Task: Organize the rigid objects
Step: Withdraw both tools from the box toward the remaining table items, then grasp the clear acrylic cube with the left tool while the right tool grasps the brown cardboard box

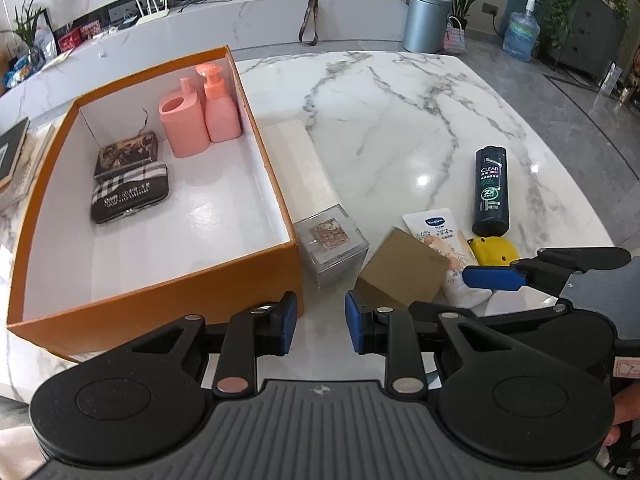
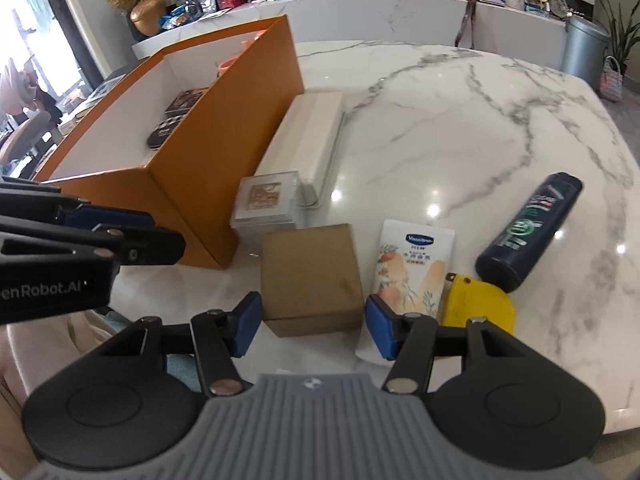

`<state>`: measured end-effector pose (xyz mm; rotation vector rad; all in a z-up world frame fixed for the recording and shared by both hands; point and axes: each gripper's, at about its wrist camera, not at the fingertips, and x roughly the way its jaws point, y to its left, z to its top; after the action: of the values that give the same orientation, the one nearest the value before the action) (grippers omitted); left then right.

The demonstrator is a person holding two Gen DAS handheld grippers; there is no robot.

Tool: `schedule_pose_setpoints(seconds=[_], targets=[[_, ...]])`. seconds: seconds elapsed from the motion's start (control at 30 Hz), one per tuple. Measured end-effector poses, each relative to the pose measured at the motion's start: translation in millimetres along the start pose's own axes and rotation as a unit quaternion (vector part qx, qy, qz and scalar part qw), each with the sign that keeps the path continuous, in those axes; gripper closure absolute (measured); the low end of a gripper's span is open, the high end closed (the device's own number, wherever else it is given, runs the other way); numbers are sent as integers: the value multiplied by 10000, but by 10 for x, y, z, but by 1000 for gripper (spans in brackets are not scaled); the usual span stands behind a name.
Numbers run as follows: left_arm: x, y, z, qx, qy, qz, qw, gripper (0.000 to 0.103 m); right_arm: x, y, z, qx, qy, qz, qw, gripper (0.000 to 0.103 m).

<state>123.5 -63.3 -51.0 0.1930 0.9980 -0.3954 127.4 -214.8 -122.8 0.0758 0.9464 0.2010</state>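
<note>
A brown cardboard box (image 2: 314, 278) rests on the marble table (image 2: 440, 120), and my right gripper (image 2: 314, 324) has closed its blue pads against the box's two sides. To the right of it lie a white Vaseline tube (image 2: 416, 256), a yellow item (image 2: 478, 304) and a black shampoo bottle (image 2: 528, 232). A clear cube case (image 2: 268, 204) and a long white box (image 2: 308, 140) sit by the orange box (image 1: 160, 280). My left gripper (image 1: 320, 322) hovers open and empty near the orange box's front corner. The orange box holds two pink bottles (image 1: 200, 120) and two dark cases (image 1: 128, 176).
A person's hand (image 1: 624, 412) shows at the lower right edge of the left wrist view. Behind the table runs a white marble counter (image 1: 280, 12), with a grey bin (image 1: 426, 20) and a water jug (image 1: 520, 36) on the floor. Books (image 1: 16, 160) lie left of the orange box.
</note>
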Motion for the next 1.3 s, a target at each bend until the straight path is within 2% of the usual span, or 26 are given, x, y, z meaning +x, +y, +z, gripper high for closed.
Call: schedule_pose_setpoints(seconds=[0.07,0.17,0.2,0.23,0.27,0.37,0.47,0.5,0.6,0.7,0.8,0.87,1.1,1.3], targets=[[17,9,6,-69,28,-36,10000,70,16,-45,2,117,2,-40,9999,45],[7,15,12,-77,18,-23,10000,70,26,-60,35,148,-73,131,9998,44],[-3,23,14,-69,19,-14,10000,70,24,-40,49,48,-118,125,9998,39],[-15,30,18,-63,23,-15,10000,70,26,-9,70,-115,-149,87,9998,31],[-23,36,23,-62,33,-22,10000,70,35,19,99,-285,-136,70,9995,28],[-42,47,37,-72,46,-44,10000,70,106,60,212,-856,105,391,9955,26],[-37,49,45,-137,31,-49,9999,70,170,102,306,-1437,262,79,9892,23],[-32,48,44,-161,33,-55,9999,70,185,87,339,-1370,362,46,9899,23],[-16,65,48,-226,36,-41,9997,71,175,-8,385,-668,441,382,9961,23],[-24,103,44,-305,9,-6,9995,71,192,-51,343,12,501,43,9987,21],[-45,145,39,-363,-16,-38,9993,71,172,-102,276,718,372,113,9967,23],[-47,171,37,-436,-12,-53,9990,71,176,-101,261,957,304,81,9949,24],[-28,249,12,-613,43,-108,9981,71,346,-6,294,1094,407,-29,9932,29],[-41,262,11,-641,53,-193,9977,69,326,38,274,901,377,10,9952,31]])
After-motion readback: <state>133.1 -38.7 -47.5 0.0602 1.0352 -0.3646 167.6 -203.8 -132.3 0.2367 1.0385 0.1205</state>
